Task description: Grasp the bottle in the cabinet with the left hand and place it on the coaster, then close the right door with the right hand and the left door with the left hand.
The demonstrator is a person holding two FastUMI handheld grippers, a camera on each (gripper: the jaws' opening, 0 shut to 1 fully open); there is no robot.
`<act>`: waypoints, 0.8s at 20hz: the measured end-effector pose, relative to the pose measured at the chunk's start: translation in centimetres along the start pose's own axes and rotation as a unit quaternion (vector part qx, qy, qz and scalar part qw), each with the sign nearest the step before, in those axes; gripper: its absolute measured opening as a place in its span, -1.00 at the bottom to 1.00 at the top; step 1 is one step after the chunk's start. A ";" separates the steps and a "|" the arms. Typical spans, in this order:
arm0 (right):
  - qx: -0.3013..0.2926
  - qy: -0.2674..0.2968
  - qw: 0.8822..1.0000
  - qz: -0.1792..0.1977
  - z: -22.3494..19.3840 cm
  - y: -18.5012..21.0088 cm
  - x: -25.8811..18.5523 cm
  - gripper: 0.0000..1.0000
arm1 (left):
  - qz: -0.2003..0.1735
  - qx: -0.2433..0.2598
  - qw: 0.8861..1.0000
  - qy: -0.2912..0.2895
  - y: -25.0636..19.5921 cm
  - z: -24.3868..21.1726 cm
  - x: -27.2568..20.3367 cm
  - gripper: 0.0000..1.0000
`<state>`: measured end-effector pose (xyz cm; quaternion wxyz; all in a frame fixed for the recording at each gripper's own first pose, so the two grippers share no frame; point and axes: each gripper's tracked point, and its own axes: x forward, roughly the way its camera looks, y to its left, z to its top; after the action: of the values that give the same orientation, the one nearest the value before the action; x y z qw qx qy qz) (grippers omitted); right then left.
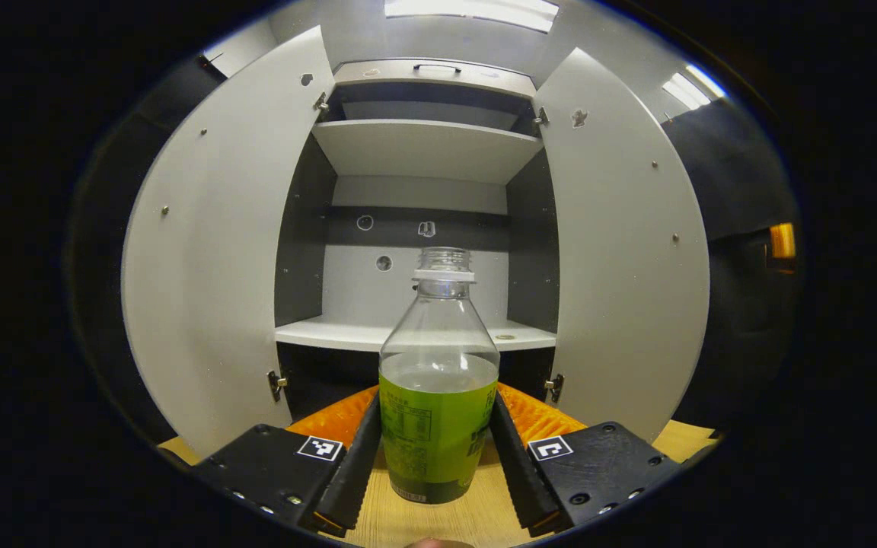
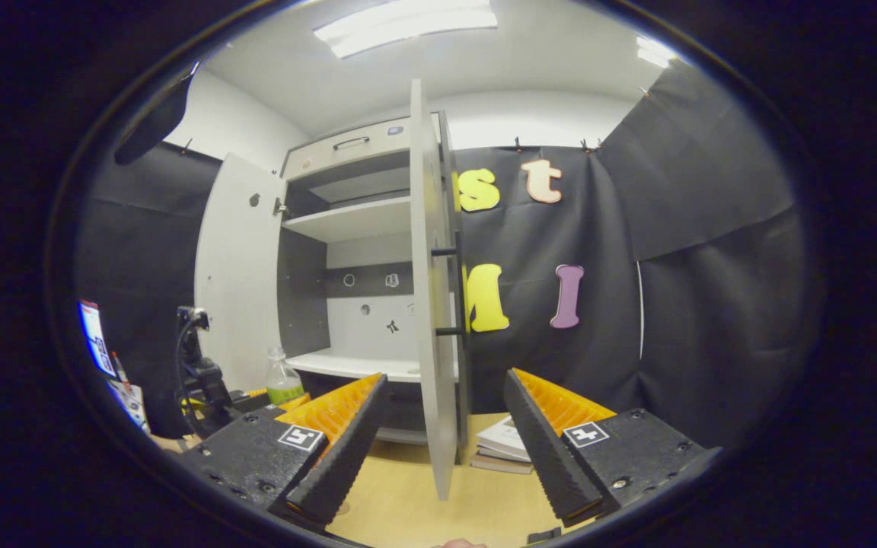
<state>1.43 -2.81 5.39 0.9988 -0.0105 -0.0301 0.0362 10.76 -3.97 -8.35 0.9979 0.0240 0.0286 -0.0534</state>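
In the left gripper view the left gripper (image 1: 438,449) is clamping both fingers on the bottle (image 1: 438,380), lower centre, over the wooden table (image 1: 438,521) before the open cabinet (image 1: 423,148). In the right gripper view the right gripper (image 2: 446,426) is gaping wide, empty, straddling the right door (image 2: 431,304) edge at centre frame.

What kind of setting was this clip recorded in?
Likely a staged recording booth, not a real kitchen: black cloth wall, an open grey cabinet on a wooden tabletop, ceiling strip lights.
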 end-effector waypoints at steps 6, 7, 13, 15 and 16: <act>0.001 -0.005 1.000 -0.003 1.5 0.9 -0.4 0.99 | 0.018 0.014 1.000 0.015 -2.8 -7.2 -4.4 0.47; 0.004 -0.004 1.000 -0.004 1.5 1.0 -0.6 0.99 | 0.024 0.019 0.999 0.020 -3.0 -8.4 -5.0 0.47; 0.017 0.011 0.999 -0.028 1.3 0.3 -1.2 0.99 | 0.047 0.012 0.998 0.034 -2.8 -14.0 -7.4 0.47; 0.017 0.015 0.999 -0.035 1.1 0.1 -1.4 0.99 | 0.056 0.005 0.998 0.040 -2.3 -15.4 -8.0 0.47; 0.016 0.016 0.999 -0.037 1.1 0.1 -1.4 0.99 | 0.060 0.004 0.997 0.041 -2.1 -15.9 -8.1 0.47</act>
<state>-0.09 -2.76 6.38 0.9999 0.0064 -0.0135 -0.0009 1.68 -4.35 -23.80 0.9971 0.0321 0.0682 0.0074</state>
